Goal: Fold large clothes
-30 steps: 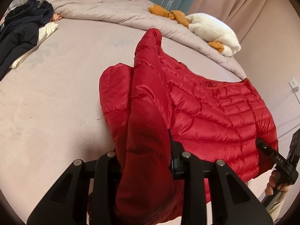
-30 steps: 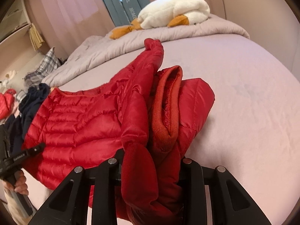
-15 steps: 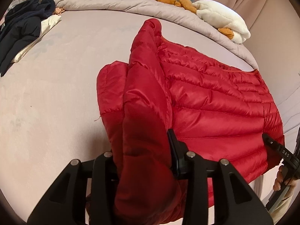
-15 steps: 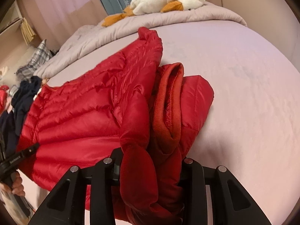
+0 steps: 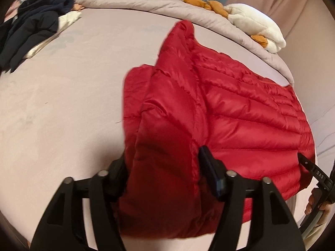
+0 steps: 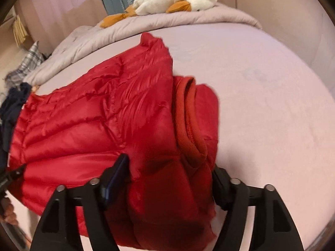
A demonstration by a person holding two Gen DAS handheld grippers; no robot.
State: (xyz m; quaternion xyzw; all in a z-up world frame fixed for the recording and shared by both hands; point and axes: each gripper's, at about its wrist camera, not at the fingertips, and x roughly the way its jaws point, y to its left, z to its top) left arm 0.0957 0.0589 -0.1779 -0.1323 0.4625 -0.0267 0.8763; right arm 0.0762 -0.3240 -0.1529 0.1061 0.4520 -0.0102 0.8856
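A fold is judged underway: the red down jacket (image 5: 240, 113), spread on the bed (image 5: 62, 104), is pinched at six o'clock by left gripper (image 5: 163, 167) and right gripper (image 6: 170, 173), so laying over and release are called for next.

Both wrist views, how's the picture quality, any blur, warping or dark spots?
Left wrist: fisheye bends the bed edges, corners go black, the red jacket looks slightly motion-smeared. Right wrist: same warping, the jacket and its collar are softer, with shadow near the claw.
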